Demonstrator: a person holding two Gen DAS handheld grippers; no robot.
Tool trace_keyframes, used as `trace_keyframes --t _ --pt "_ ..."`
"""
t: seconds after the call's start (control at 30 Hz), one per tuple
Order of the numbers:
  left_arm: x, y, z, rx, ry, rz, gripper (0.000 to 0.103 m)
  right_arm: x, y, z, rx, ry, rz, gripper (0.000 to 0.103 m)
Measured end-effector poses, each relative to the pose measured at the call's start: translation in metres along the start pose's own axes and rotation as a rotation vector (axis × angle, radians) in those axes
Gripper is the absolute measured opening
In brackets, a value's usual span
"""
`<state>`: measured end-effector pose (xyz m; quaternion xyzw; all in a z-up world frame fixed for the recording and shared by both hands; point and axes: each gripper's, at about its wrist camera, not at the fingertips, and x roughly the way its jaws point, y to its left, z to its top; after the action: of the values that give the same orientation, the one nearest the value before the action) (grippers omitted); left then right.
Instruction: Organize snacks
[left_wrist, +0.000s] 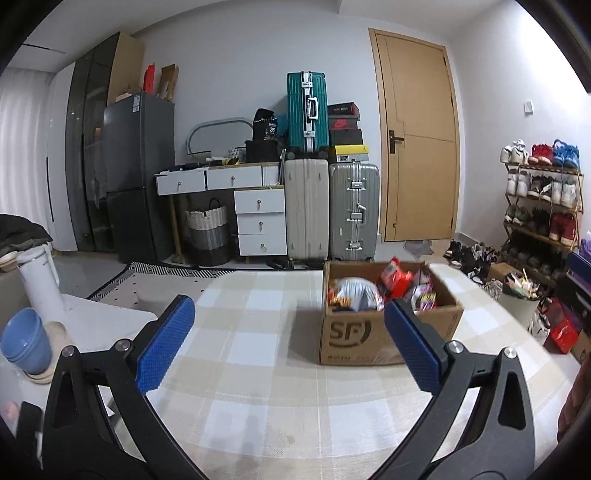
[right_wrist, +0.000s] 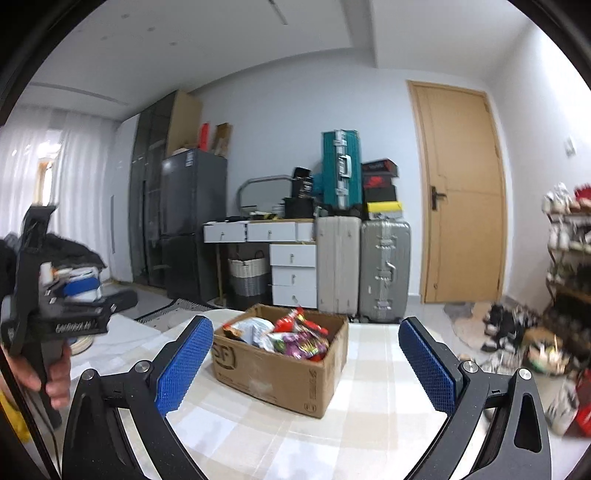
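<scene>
Your tabletop (left_wrist: 258, 369) wears a beige-and-white checked cloth and fills the lower half of the left wrist view. Right of centre, an open cardboard box (left_wrist: 369, 339) marked SF sits on it, with snack packets (left_wrist: 369, 291) inside.

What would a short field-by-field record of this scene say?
Surface: table with checked cloth
Container: open cardboard box, marked SF
Contents: mixed snack packets, piled loosely
Left gripper: open, holding nothing, short of the box
Right gripper: open, holding nothing
Background: closed wooden door, stacked suitcases, shoe rack
</scene>
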<state>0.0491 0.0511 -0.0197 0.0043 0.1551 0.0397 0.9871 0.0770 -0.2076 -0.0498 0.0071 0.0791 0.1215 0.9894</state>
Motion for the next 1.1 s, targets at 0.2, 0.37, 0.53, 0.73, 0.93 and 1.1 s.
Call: trace_keyframes --t 0.2,0.37,0.53,0.73,0.93,1.1 --pt "0.052 0.005 -0.057 -0.056 0.008 0.015 0.103 0.027 -0.012 -0.042 0.03 0.017 -0.071 0.102" --pt "0.074 0.017 -0.085 -0.094 -0.003 0.041 0.103 0.032 -0.016 -0.063 0.039 0.005 -0.095 0.102" --pt "0.088 0.015 -0.103 -0.071 -0.039 0.057 0.103 0.031 -0.017 -0.072 0.069 0.001 -0.082 0.102" --pt "0.091 0.009 -0.104 -0.054 -0.031 0.027 0.103 0.036 -0.017 -0.071 0.063 0.022 -0.101 0.102" --pt "0.084 0.008 -0.095 -0.044 -0.014 0.03 0.103 0.033 -0.015 -0.07 0.054 0.034 -0.101 0.102" --pt "0.079 0.005 -0.093 -0.042 -0.014 0.03 0.103 0.033 -0.015 -0.07 0.05 0.029 -0.105 0.102"
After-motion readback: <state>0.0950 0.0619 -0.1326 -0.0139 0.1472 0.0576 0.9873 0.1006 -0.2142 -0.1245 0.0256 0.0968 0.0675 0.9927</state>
